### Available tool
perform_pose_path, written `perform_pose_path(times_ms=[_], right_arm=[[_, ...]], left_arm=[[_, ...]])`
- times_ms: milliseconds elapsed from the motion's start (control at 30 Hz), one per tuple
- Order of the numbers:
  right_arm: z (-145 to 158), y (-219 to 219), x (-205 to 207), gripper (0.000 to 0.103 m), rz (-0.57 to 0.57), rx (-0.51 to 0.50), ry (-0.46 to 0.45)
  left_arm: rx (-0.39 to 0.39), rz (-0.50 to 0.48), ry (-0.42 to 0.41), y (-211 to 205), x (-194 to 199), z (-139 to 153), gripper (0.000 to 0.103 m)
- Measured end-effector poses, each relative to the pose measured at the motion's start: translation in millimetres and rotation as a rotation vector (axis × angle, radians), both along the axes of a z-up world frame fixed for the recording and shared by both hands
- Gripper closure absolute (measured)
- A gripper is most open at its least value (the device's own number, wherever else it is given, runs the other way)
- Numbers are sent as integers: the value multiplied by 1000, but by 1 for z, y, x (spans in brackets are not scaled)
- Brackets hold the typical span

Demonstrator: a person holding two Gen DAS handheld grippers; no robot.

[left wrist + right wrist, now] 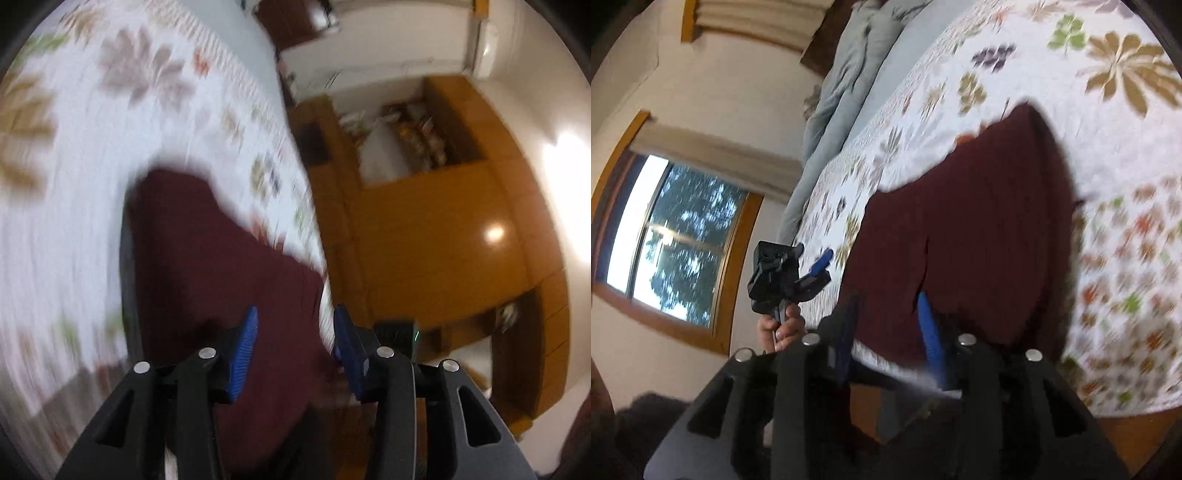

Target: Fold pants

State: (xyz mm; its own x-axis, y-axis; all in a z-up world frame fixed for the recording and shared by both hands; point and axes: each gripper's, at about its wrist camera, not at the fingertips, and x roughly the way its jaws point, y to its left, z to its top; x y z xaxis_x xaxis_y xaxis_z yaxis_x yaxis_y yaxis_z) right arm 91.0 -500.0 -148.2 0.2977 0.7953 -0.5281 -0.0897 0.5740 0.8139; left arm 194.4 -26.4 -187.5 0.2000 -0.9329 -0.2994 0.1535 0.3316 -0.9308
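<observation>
The dark maroon pants (221,266) lie on a white bedspread with a leaf print (74,184), near the bed's edge. They also show in the right wrist view (979,229). My left gripper (295,332) is open, its blue pads apart above the near end of the pants, holding nothing. My right gripper (890,328) is open above the pants' near edge, empty. The left gripper shows in the right wrist view (812,266), held in a hand beside the bed. Both views are motion-blurred.
A grey blanket (849,74) lies along the far side of the bed. A window (676,240) is in the wall at left. An orange wooden cabinet (424,221) stands beyond the bed's edge.
</observation>
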Motion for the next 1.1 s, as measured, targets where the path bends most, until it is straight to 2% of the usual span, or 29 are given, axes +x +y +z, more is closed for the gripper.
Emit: perform_pose_path(times_ms=[33,67,100,167,200,267,300,367,400,433,467,500,533,600,667,700,733,800,833,867,900,967,1033,1100], right_arm=[[-9,5,-4,75,9,-45,21],[-24,-1,-9,97,0,-57,59],[-33,-8,-11,103,-16,-41,89],[-46,-22,-15,103,-44,13,128],[-46,-24,-17,103,-47,10,130],[-35,-17,-17,103,-23,-48,111],[-23,-11,-12,93,-14,-72,91],[-2,-1,1,80,-8,-70,45],[9,9,12,78,7,-50,17],[18,20,23,78,25,-25,-1],[24,33,36,72,46,-1,-11],[26,51,54,65,75,43,-3],[22,64,69,64,100,83,14],[9,95,97,64,133,141,60],[-12,117,123,65,137,164,127],[-32,117,134,89,112,123,173],[-50,112,141,103,87,114,221],[-64,87,140,103,19,123,278],[-56,79,137,103,-3,90,254],[-40,74,135,96,-21,44,209],[-33,74,132,85,-24,55,197],[-24,85,129,79,-3,115,177],[-20,117,134,79,71,155,160],[-30,147,139,78,140,162,180]], left_arm=[[12,-22,20,-6,-12,-7,60],[37,-34,27,-10,-24,-14,60],[67,-27,26,-10,-36,-21,61],[58,-12,70,-6,-47,-38,75],[54,-2,94,-4,-48,-45,85],[45,8,107,1,-46,-46,86],[56,13,86,1,-44,-39,83],[45,13,43,1,-47,-25,69],[17,10,10,-2,-48,-15,64],[-1,3,-10,-5,-52,-10,64],[-17,-2,-31,-9,-54,-5,64],[-35,-5,-42,-13,-57,-4,61],[-51,-14,-34,-17,-58,-7,57],[-23,-19,-2,-26,-57,-20,57],[22,-6,31,-31,-58,-38,67],[20,2,53,-28,-60,-48,79],[8,7,75,-27,-59,-54,88],[-39,3,120,-24,-56,-62,89],[-40,0,118,-23,-56,-62,86],[-39,-7,109,-25,-56,-61,84],[-39,-14,101,-27,-56,-60,81],[-45,-17,101,-27,-55,-62,79],[-47,-21,105,-26,-55,-63,78],[-43,-21,104,-25,-58,-62,76]])
